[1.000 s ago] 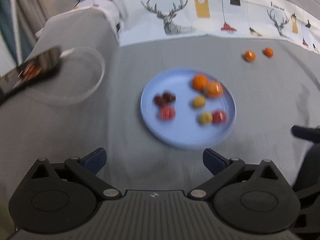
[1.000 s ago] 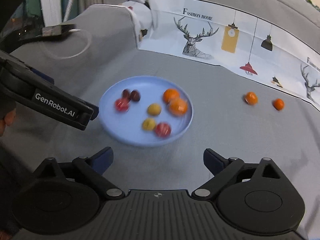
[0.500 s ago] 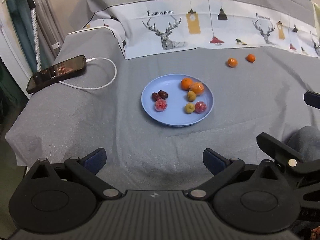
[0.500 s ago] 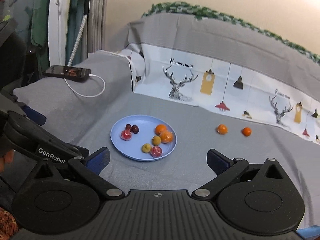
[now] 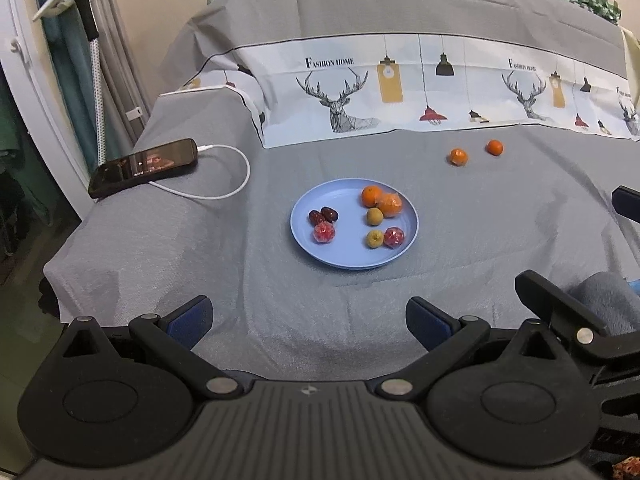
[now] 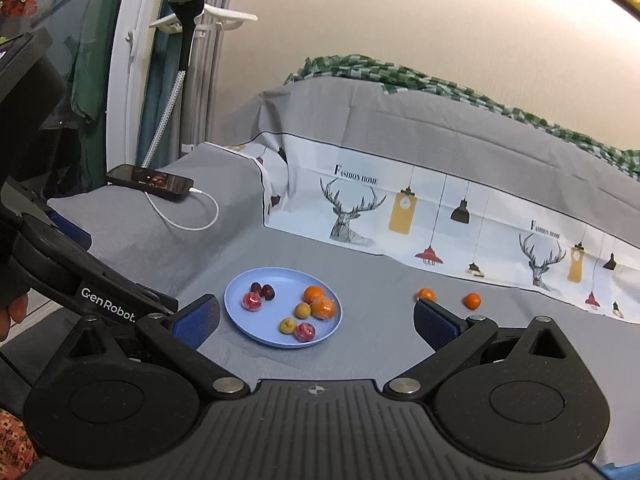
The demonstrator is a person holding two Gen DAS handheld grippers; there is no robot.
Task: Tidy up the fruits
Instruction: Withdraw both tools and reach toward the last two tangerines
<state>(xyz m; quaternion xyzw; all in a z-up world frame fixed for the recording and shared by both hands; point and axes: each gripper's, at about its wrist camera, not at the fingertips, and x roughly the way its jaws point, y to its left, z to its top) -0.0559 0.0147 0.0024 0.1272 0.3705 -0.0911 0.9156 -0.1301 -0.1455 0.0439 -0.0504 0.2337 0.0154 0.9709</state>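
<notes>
A blue plate (image 5: 344, 256) (image 6: 240, 300) sits on the grey cloth. It holds two oranges (image 5: 372, 196), two yellow-green fruits (image 5: 375, 216), two red wrapped fruits (image 5: 323, 233) and two dark red dates (image 5: 329, 214). Two small oranges (image 5: 458, 156) (image 5: 495, 147) lie loose on the cloth at the far right; they also show in the right wrist view (image 6: 425, 294) (image 6: 472, 301). My left gripper (image 5: 308, 320) is open and empty, well short of the plate. My right gripper (image 6: 316, 318) is open and empty, held back and high.
A black phone (image 5: 144, 167) with a white cable (image 5: 224, 192) lies on a raised grey part at the left. A printed deer cloth (image 5: 400, 92) drapes the raised back. The cloth's front edge drops off at the left.
Both grippers have pulled back and up from the plate, so the whole cloth and room now show. The fruits have not moved.
</notes>
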